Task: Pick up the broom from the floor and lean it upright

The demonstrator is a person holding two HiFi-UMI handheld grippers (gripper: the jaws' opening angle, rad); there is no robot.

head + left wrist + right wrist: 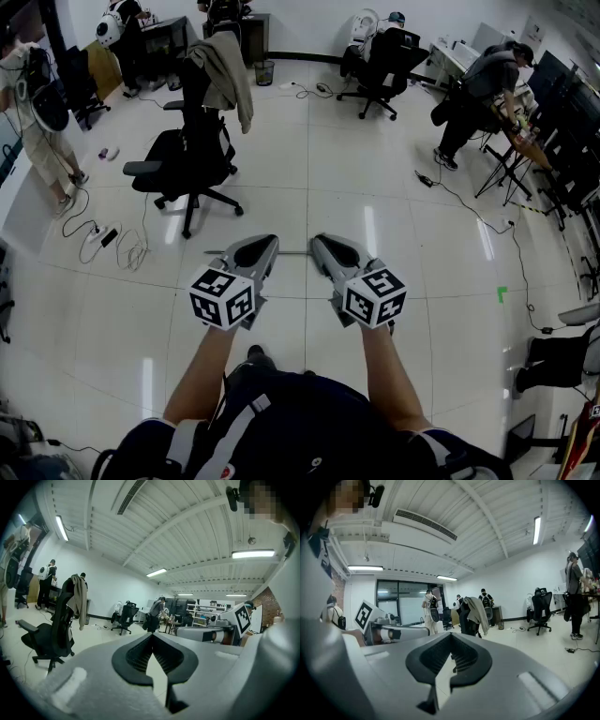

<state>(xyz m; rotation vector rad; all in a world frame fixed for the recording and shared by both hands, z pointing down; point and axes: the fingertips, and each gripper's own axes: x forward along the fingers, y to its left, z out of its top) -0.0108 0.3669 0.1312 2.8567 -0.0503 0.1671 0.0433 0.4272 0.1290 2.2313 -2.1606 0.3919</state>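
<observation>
Left gripper (267,246) and right gripper (321,246) are both pressed together and empty; advancing unopened would likely shove the thin rod (295,253), probably the broom handle, away.

Thin dark floor line (292,252) too faint to identify, person (42,150) cropped at left edge

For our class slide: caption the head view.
Left gripper and right gripper, both shut, above tiled floor; jacket-draped office chair ahead.

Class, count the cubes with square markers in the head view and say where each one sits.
2. The left cube sits on the left gripper, left of centre; the right cube sits on the right gripper, beside it. No others show.
</observation>
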